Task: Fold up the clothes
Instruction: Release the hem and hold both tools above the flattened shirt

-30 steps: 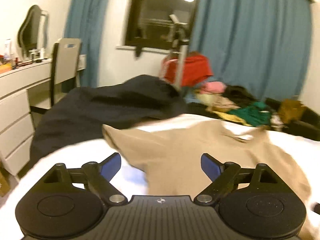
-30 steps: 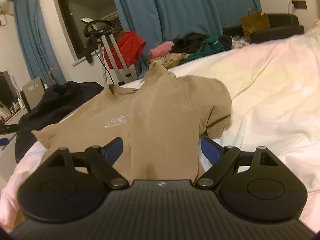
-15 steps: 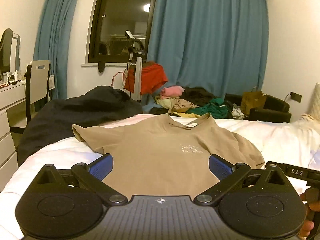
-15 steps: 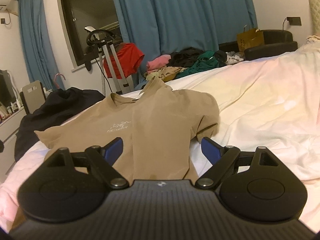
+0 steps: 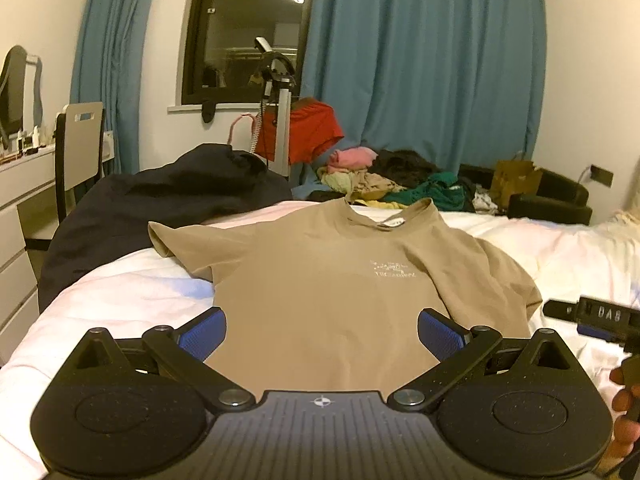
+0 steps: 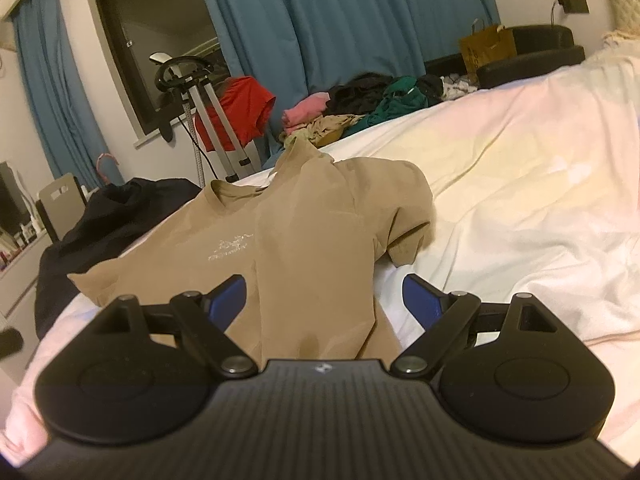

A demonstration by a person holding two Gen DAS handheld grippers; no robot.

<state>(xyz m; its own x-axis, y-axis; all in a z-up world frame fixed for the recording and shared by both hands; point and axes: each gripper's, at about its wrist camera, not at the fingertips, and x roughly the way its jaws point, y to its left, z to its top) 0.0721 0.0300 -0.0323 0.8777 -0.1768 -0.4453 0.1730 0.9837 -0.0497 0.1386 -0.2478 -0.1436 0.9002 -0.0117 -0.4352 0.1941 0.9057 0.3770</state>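
A tan T-shirt (image 5: 332,280) with a small white chest logo lies flat and face up on the white bed (image 5: 120,296), collar at the far end. It also shows in the right wrist view (image 6: 304,248). My left gripper (image 5: 322,336) is open and empty, above the shirt's lower hem. My right gripper (image 6: 324,300) is open and empty, over the hem near the shirt's right side. The right gripper's body shows at the right edge of the left wrist view (image 5: 592,314).
A dark garment (image 5: 160,196) lies on the bed's far left. A pile of coloured clothes (image 5: 392,180) sits beyond the bed by the blue curtains (image 5: 420,64). A stand with a red garment (image 5: 312,132), a chair (image 5: 78,148) and a white dresser (image 5: 16,208) are at left.
The left gripper's view swung from the shirt's left sleeve to face the whole shirt, then moved in closer. The right gripper shifted slightly. Both stayed open.
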